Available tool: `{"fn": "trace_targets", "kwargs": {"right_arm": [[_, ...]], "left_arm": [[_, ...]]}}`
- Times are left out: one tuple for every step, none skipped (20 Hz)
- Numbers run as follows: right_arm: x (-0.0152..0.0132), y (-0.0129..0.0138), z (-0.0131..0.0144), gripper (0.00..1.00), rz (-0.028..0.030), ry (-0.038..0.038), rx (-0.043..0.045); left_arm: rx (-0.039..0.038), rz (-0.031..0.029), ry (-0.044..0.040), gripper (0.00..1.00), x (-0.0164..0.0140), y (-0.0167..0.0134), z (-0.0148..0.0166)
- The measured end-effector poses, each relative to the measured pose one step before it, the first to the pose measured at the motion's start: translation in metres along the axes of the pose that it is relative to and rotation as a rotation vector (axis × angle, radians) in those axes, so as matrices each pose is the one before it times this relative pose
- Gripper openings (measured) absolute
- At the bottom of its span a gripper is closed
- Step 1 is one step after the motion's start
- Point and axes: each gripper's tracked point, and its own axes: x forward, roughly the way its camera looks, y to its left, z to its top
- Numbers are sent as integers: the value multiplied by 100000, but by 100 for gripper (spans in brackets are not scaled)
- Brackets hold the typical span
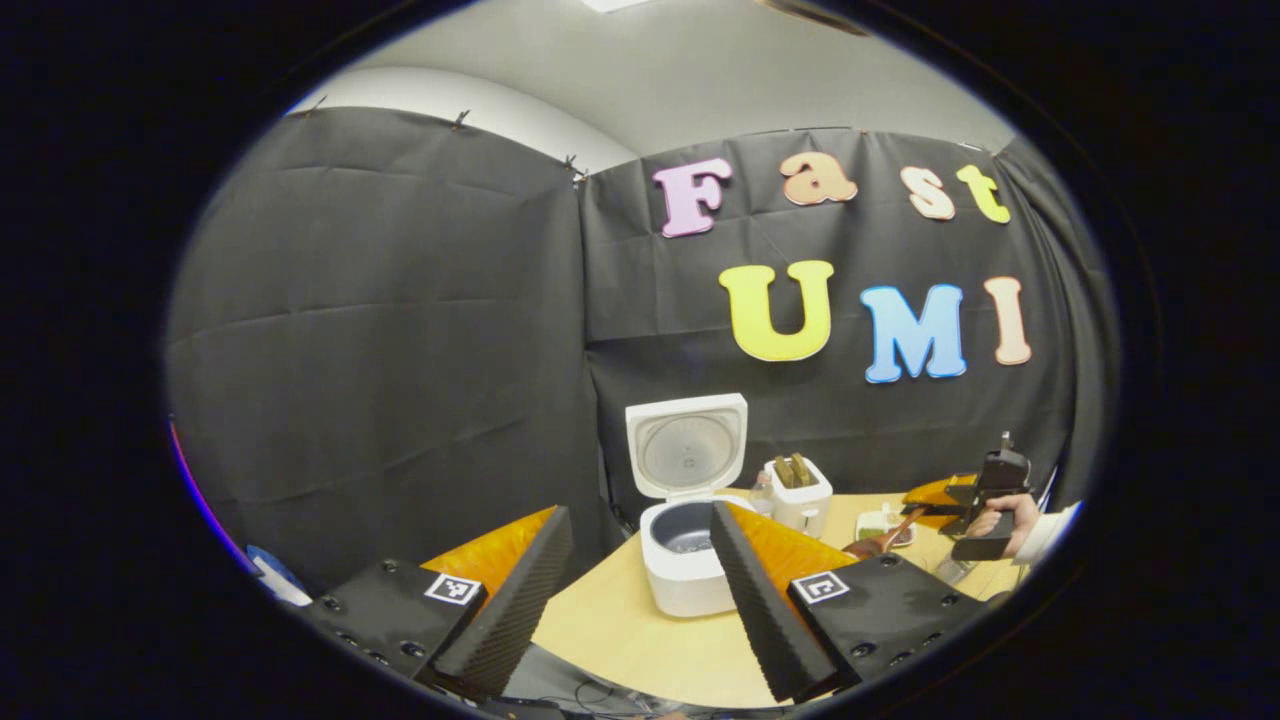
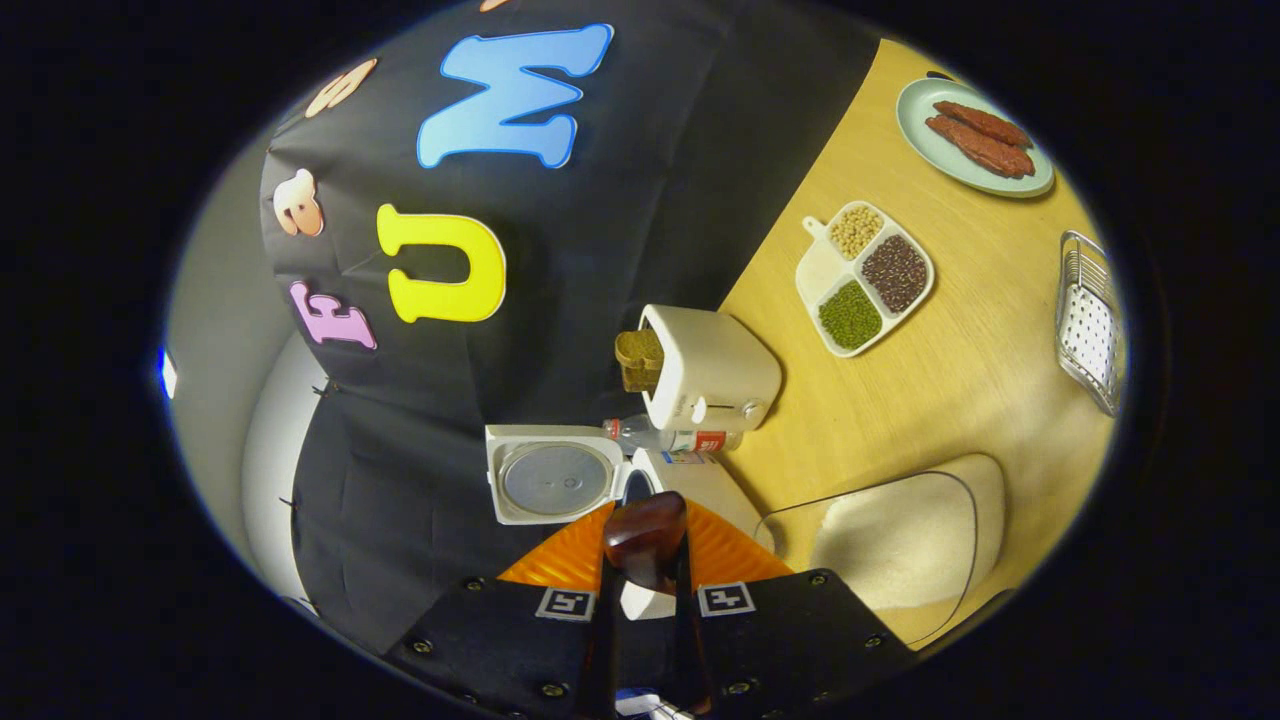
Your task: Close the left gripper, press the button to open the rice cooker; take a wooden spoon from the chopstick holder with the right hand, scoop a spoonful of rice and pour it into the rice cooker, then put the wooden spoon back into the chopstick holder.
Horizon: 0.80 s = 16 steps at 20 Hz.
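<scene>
While the rice cooker (image 1: 690, 560) stands open on the counter (image 1: 620, 630), lid upright, the left hand-held gripper (image 1: 640, 590) hangs near it with its fingers spread wide and empty. Farther right, a hand (image 1: 1005, 520) holds the right hand-held gripper (image 2: 645, 600), pinching the wooden spoon (image 2: 645, 540) between both fingers, bowl pointing toward the cooker. A container of rice (image 2: 900, 540) sits just right.
</scene>
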Motion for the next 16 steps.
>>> {"fn": "trace_targets", "kwargs": {"right_arm": [[383,1752,-58,23,2712,-443,1595],[794,1679,-7,23,2753,-539,1798],[914,1693,-273,23,3003,-85,1659],[1511,1555,-311,23,2529,-9,737],[1579,1282,-481,23,1939,579,-604],[1810,1147,-474,23,1144,719,-1522],[1745,1029,-548,23,566,716,-2607],[2022,740,-577,23,141,1111,-3038],[2174,527,-695,23,-24,604,-2605],[2102,345,-511,23,-115,967,-3202],[1949,-15,-917,23,-934,1529,-3156],[2024,-563,-871,23,-2294,2124,-3304],[1997,-658,-1068,22,-3022,2486,-3431],[1657,-1003,-1077,23,-3814,2328,-5130],[1540,-817,-1139,23,-3493,2748,-5534],[1202,-803,-1240,23,-4036,2163,-6474]], "left_arm": [[-617,864,-289,94,-173,467,-51],[-538,933,-228,94,-75,516,25],[-385,882,116,94,-194,487,88],[-342,912,-55,94,-42,517,-35],[-360,874,-211,94,-171,421,-86],[-335,940,-44,94,-74,496,35],[-362,889,-38,94,-106,481,-53],[-154,1069,-262,94,-246,463,93],[224,1290,-184,94,-180,536,-7],[270,1454,-50,94,-123,524,206],[58,1510,50,94,-215,407,-45],[-63,1506,493,94,-39,541,-45],[-42,1602,369,97,-265,568,-28],[10,1704,-13,97,-148,634,91],[-88,1893,155,97,-376,859,-155],[-237,1775,403,97,-194,731,-103]]}}
